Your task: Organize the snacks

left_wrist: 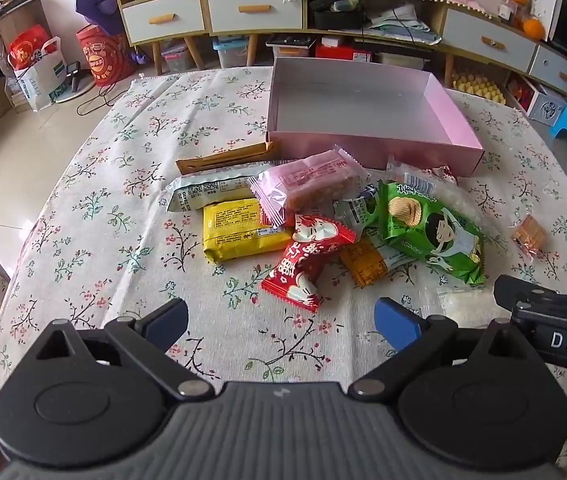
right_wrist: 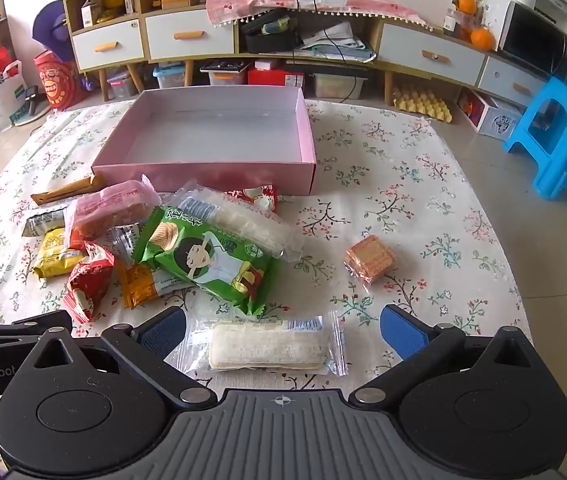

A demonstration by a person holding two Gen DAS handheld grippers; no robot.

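Rice-cracker packet (right_wrist: 269,346), clear-wrapped, lies flat on the floral tablecloth (right_wrist: 423,184) between the spread fingers of the right gripper (right_wrist: 283,330), its long axis crosswise from finger to finger. Both jaws stand wide, holding nothing. The left gripper (left_wrist: 281,320) is likewise wide and empty, just short of the red packet (left_wrist: 305,264).

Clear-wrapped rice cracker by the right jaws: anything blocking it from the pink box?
Yes. The clear-wrapped rice cracker lies between the open right gripper jaws. The green chip bag and a longer clear cracker pack lie between it and the empty pink cardboard box, so lift over them.
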